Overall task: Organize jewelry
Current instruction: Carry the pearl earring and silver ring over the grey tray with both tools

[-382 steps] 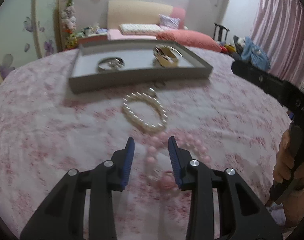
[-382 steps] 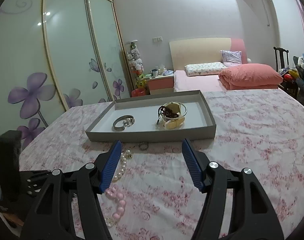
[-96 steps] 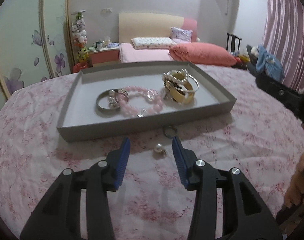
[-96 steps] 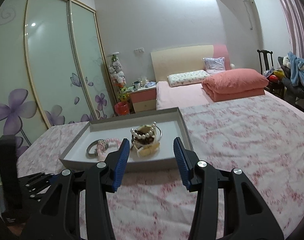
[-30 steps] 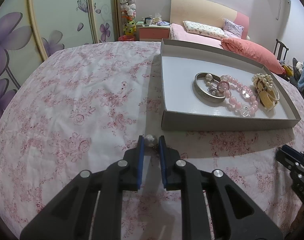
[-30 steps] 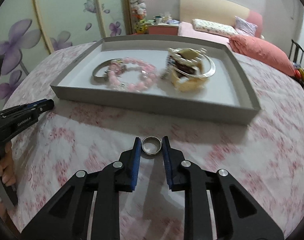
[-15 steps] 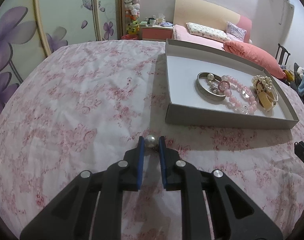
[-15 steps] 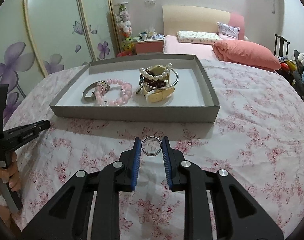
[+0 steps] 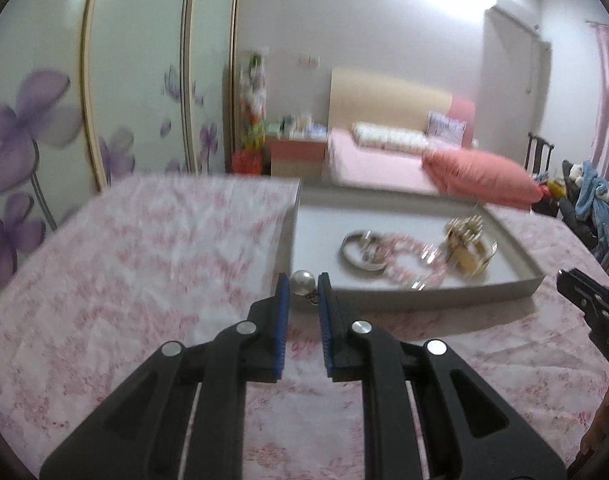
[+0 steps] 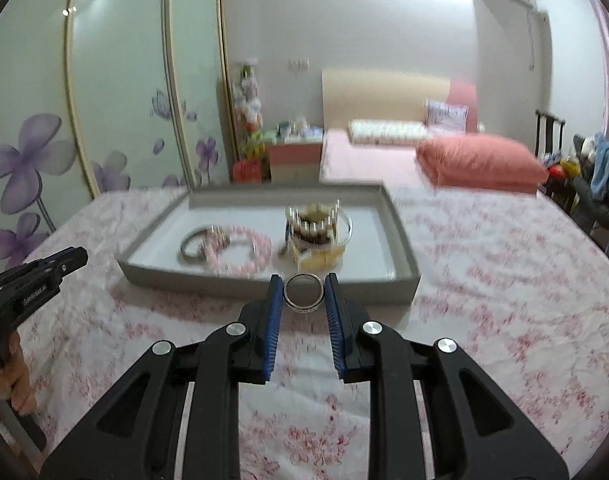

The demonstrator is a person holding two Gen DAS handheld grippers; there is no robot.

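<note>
My left gripper is shut on a small pearl earring and holds it above the cloth, just before the near left corner of the grey tray. My right gripper is shut on a silver ring and holds it in front of the tray's near wall. In the tray lie a silver bangle, a pink bead bracelet and a pile of a yellow bangle with pearl and dark beads. The left gripper also shows in the right wrist view.
The tray stands on a table with a pink floral cloth. Behind it are a bed with a pink quilt, a wardrobe with purple flower doors and a chair with clothes at the right.
Both grippers have lifted off the cloth with the earring and the ring still gripped. Both views have tilted up and are blurred by motion; the left has swung toward the tray.
</note>
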